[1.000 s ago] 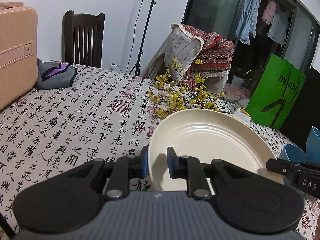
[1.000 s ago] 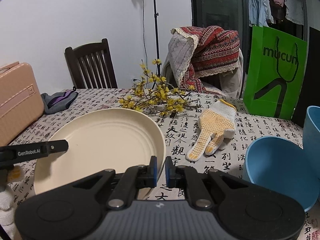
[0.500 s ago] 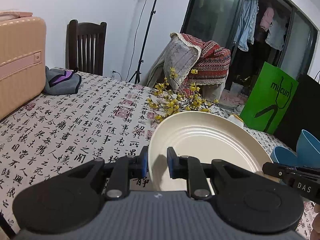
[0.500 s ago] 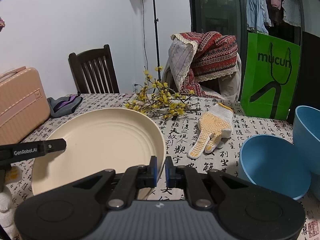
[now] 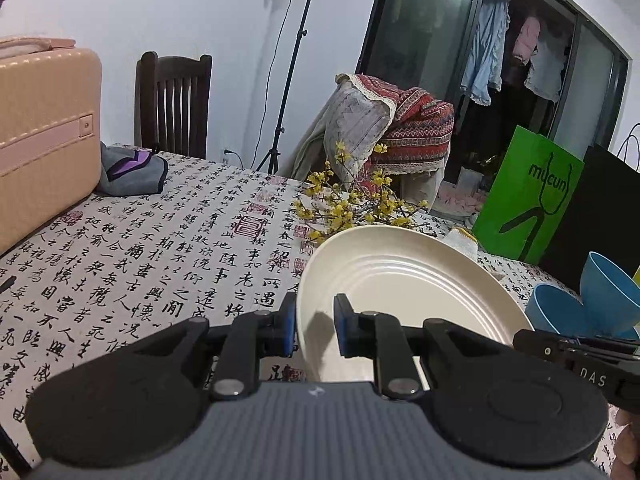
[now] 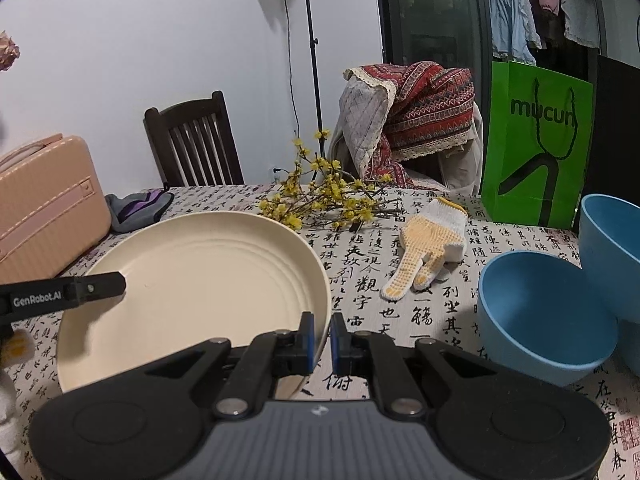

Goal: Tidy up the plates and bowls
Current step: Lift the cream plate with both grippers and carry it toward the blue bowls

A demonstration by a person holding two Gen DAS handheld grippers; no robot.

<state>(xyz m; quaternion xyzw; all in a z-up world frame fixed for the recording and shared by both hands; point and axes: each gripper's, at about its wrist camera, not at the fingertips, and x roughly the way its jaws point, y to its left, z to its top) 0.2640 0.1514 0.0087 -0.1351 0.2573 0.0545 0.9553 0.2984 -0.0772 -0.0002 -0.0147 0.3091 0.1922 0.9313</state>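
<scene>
Both claws, left and right, clamp the plate at nine and three o'clock rims, keeping it level above the surface.

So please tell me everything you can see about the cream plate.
The cream plate is round and shallow, matte like plastic, with faint concentric rings and nothing on it. It is tilted above the calligraphy tablecloth. The left gripper and right gripper each pinch its rim on opposite sides. Nothing else visibly touches it.
</scene>
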